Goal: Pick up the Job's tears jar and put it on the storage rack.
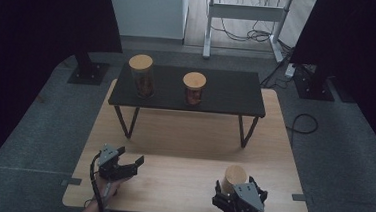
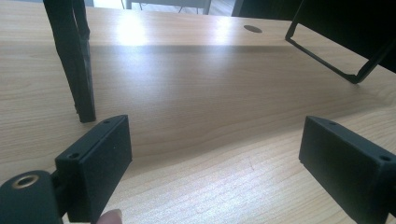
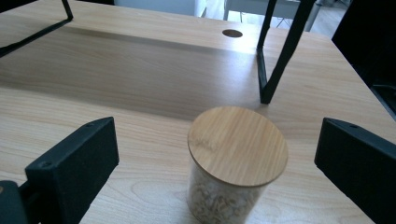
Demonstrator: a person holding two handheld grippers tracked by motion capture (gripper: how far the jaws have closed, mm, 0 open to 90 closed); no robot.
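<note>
Wooden-lidded jar (image 3: 236,163) stands between the right gripper's (image 3: 217,163) spread jaws, untouched.

A clear glass jar (image 3: 229,196) with smooth wooden lid (image 3: 237,145) stands on a satiny wood-grain table (image 3: 140,70).

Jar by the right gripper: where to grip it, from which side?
Grip the jar on its glass wall below the wooden lid, probably coming level from the person's side. It stands upright, round, and the right gripper already has open jaws on either side, not touching.

Jar (image 3: 237,163) base cut off below
</note>
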